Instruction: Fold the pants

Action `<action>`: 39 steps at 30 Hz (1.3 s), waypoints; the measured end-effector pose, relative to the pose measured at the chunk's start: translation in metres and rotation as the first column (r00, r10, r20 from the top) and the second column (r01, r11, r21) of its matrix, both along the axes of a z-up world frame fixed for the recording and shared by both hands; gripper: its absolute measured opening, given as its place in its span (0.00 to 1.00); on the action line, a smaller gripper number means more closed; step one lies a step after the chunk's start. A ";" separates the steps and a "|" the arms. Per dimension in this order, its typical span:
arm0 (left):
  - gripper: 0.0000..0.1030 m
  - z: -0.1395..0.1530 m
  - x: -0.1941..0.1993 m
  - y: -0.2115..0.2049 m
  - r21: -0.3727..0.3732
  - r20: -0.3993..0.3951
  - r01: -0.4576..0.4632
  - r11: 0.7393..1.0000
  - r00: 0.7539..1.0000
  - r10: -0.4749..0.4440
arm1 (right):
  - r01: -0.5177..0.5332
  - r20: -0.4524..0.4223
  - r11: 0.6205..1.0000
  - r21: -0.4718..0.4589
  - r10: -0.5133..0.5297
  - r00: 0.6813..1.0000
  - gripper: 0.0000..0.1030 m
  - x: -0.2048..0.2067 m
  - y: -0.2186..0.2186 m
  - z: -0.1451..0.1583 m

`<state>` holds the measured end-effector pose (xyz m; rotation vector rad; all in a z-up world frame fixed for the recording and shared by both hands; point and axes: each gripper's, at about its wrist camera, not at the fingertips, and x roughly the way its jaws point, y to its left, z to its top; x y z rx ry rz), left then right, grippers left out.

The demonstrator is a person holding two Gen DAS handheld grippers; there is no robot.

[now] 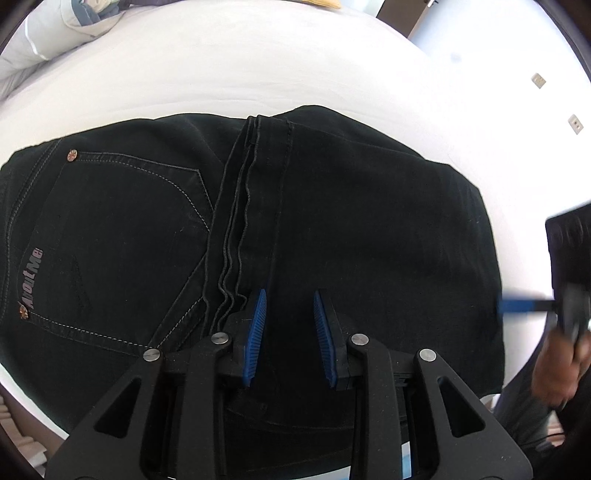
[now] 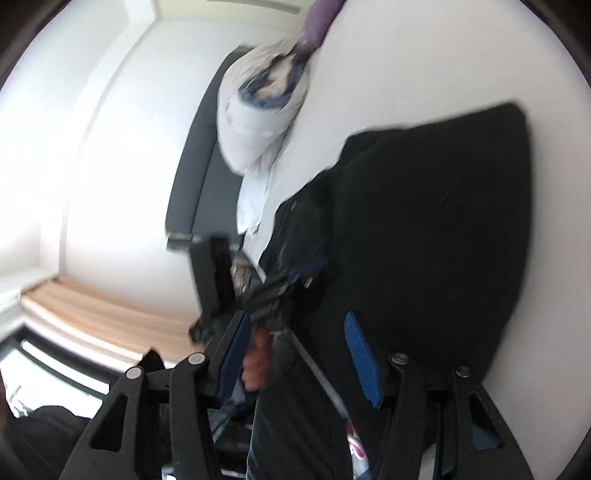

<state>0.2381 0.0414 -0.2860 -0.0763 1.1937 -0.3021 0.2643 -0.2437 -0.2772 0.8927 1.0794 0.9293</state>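
Note:
Black pants [image 1: 332,229] lie folded on the white bed [image 1: 258,74], back pocket with an "AboutMe" label at the left and the leg hems stacked down the middle. My left gripper [image 1: 289,299] hovers just above the near part of the pants, blue pads apart and empty. The right gripper's blue finger [image 1: 517,305] shows blurred at the right edge of the left wrist view, beside the pants. In the tilted, blurred right wrist view the pants [image 2: 424,240] fill the right half, and my right gripper [image 2: 295,332] is open with nothing between its pads. The left gripper [image 2: 273,291] crosses in front of it.
White pillows [image 1: 48,33] lie at the bed's far left corner and also show in the right wrist view [image 2: 258,122]. A dark headboard [image 2: 195,166] and a wall stand behind them. A wooden ledge [image 2: 103,317] runs under a window at the lower left.

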 end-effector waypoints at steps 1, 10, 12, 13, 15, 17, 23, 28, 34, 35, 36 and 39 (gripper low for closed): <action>0.25 0.002 -0.004 -0.007 0.011 0.002 -0.001 1.000 1.000 0.001 | 0.000 -0.021 1.000 0.004 0.000 1.000 0.56 0.009 -0.004 -0.006; 0.25 0.012 -0.024 -0.036 0.051 0.017 -0.011 0.999 1.000 0.010 | 0.284 -0.108 0.958 0.042 -0.278 0.955 0.55 0.041 -0.058 -0.026; 0.25 0.012 -0.025 -0.038 0.059 0.019 -0.009 0.998 1.000 0.008 | 0.266 -0.105 0.964 0.023 -0.262 0.959 0.55 0.036 -0.060 -0.024; 0.25 0.012 -0.025 -0.038 0.058 0.019 -0.011 0.998 1.000 0.010 | 0.231 -0.100 0.973 0.001 -0.230 0.968 0.55 0.033 -0.052 -0.022; 0.25 0.013 -0.026 -0.039 0.054 0.020 -0.016 0.998 1.000 0.015 | 0.159 -0.096 0.987 -0.021 -0.161 0.982 0.56 0.021 -0.035 -0.017; 0.25 0.022 -0.024 -0.036 0.051 0.022 -0.020 0.999 1.000 0.019 | 0.104 -0.072 0.993 -0.057 -0.108 0.991 0.59 0.011 -0.018 -0.009; 0.25 0.018 -0.028 -0.041 0.018 0.026 -0.033 0.999 0.999 0.032 | -0.092 -0.064 0.987 -0.129 0.085 0.994 0.63 -0.048 0.027 -0.007; 0.65 0.057 -0.043 0.007 -0.066 0.080 -0.173 0.983 0.981 0.179 | -0.060 -0.068 0.997 -0.039 0.057 0.996 0.64 -0.054 0.021 0.004; 0.97 0.075 -0.092 0.156 -0.366 0.086 -0.508 0.780 0.816 0.572 | -0.026 -0.032 1.000 -0.003 0.026 0.999 0.64 -0.038 0.018 0.015; 0.97 0.067 -0.100 0.182 -0.428 0.041 -0.549 0.718 0.782 0.622 | -0.020 -0.030 1.000 0.006 0.020 0.999 0.64 -0.034 0.017 0.017; 0.97 0.061 -0.105 0.197 -0.462 0.009 -0.574 0.676 0.759 0.651 | -0.014 -0.030 1.000 0.009 0.014 0.999 0.64 -0.031 0.019 0.016; 0.97 0.035 -0.114 0.231 -0.561 -0.083 -0.610 0.560 0.714 0.695 | 0.000 -0.048 1.000 0.027 0.001 0.999 0.64 -0.020 0.027 0.013</action>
